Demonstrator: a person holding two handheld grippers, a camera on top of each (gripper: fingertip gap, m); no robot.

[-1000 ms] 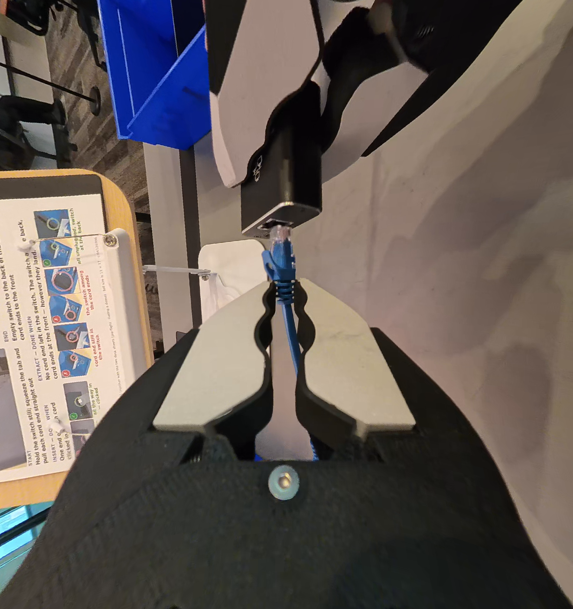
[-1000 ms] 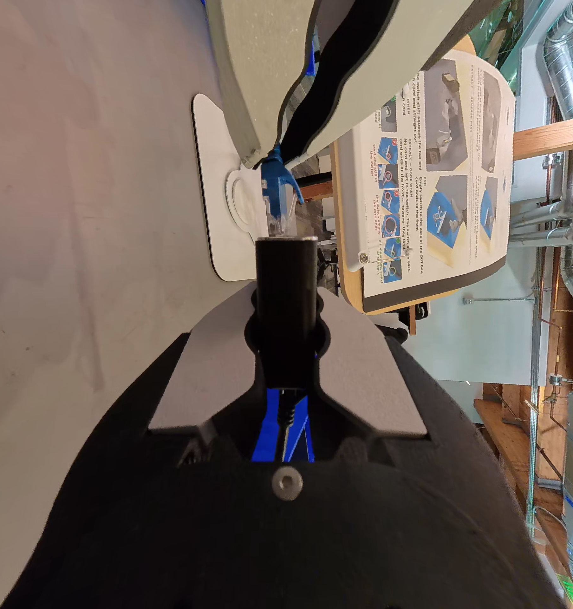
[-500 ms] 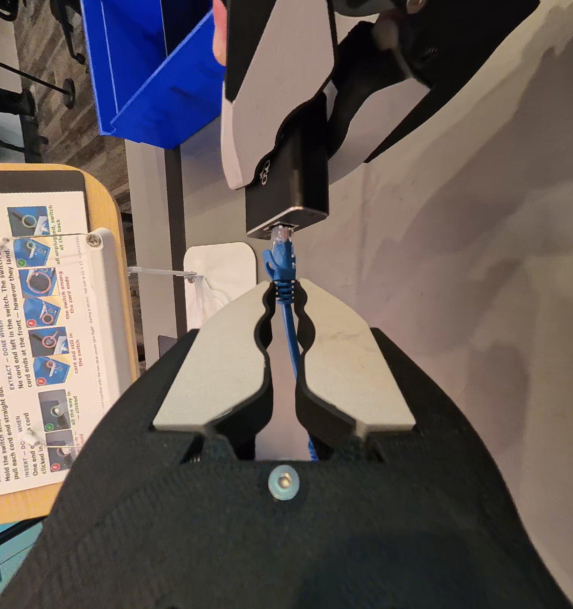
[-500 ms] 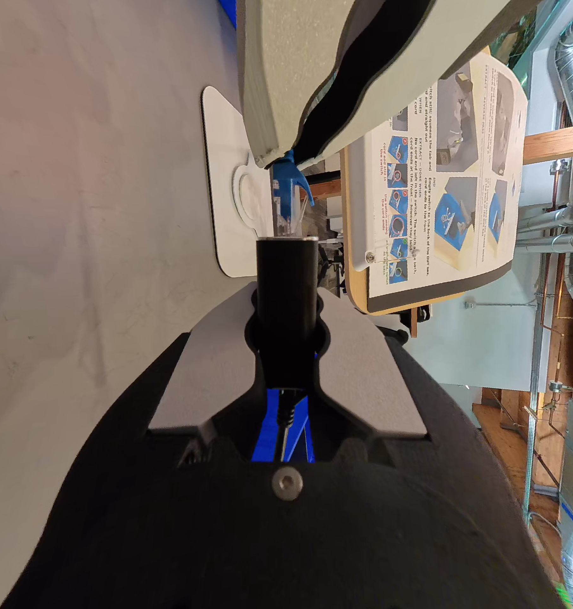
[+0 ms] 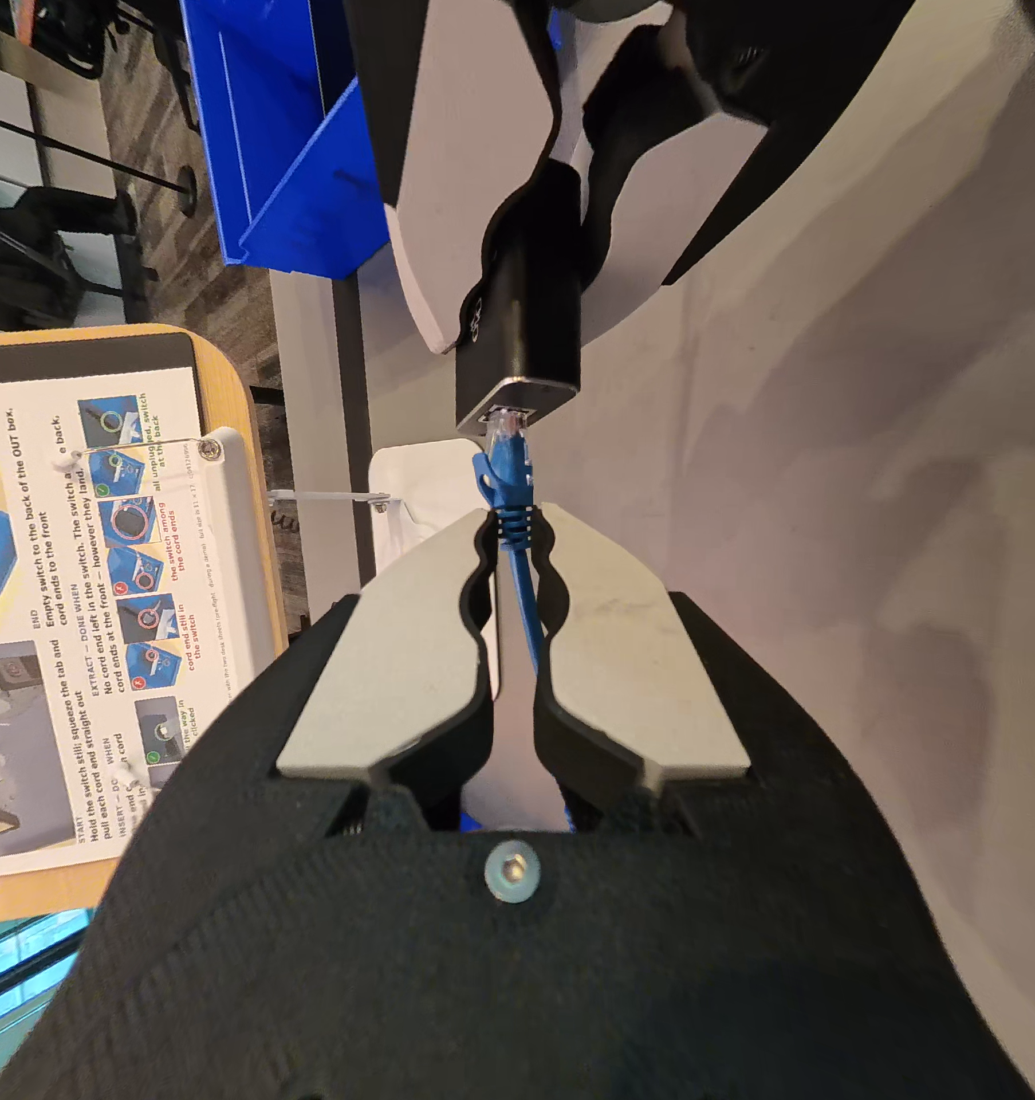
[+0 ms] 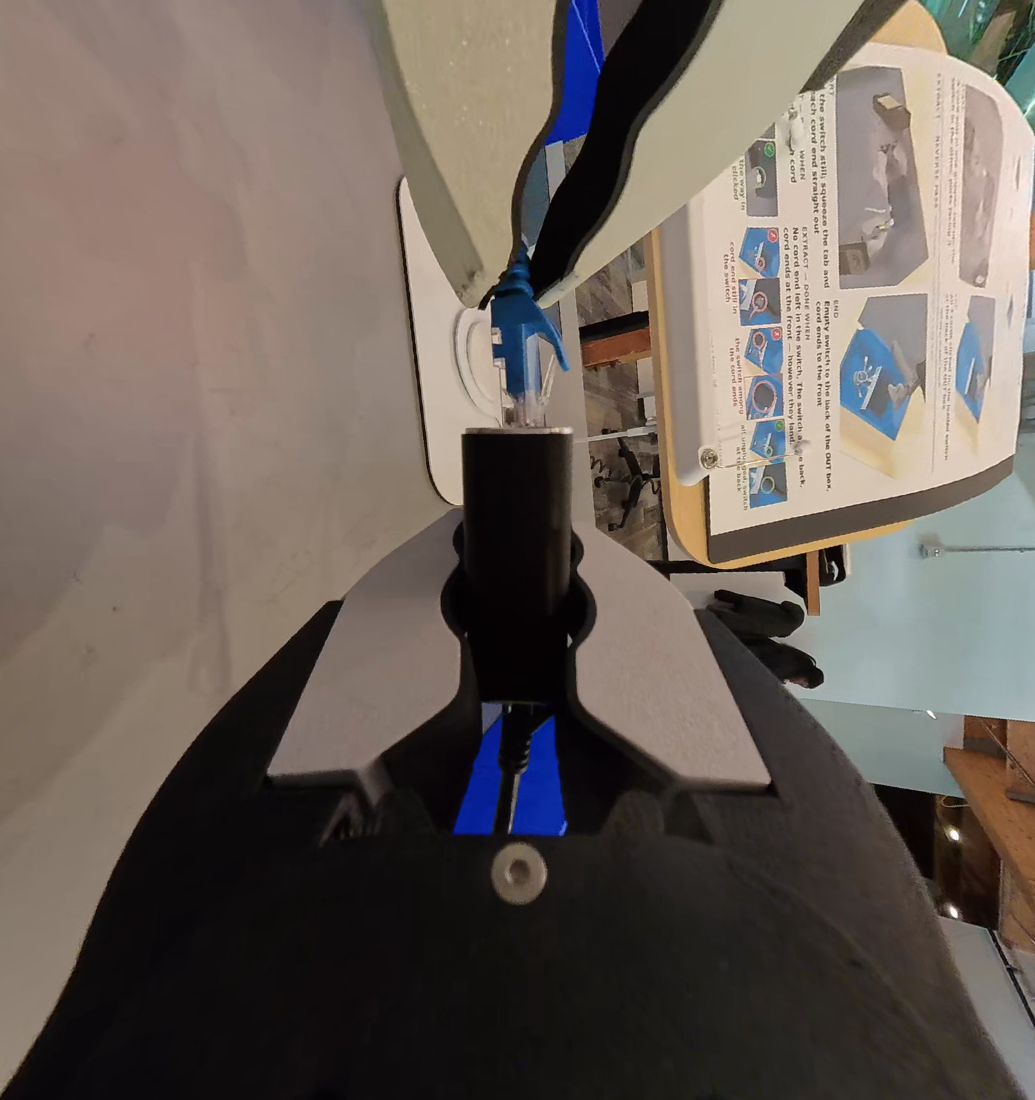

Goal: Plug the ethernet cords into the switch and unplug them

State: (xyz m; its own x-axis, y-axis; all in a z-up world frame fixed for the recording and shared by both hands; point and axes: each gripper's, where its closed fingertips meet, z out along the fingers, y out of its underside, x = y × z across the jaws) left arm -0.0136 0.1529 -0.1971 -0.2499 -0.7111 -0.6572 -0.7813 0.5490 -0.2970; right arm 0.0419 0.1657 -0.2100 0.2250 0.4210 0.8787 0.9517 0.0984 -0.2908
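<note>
Left gripper [image 5: 515,521] pinching blue ethernet cord [image 5: 506,476] by its ribbed boot; right gripper [image 6: 518,556] clamping small black box-shaped switch [image 6: 518,518]. Clear plug tip at port mouth: best pushed straight, squarely aligned.

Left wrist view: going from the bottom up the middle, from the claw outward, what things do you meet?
Left claw → blue cord → its clear plug tip → black switch → right claw holding the switch.
</note>
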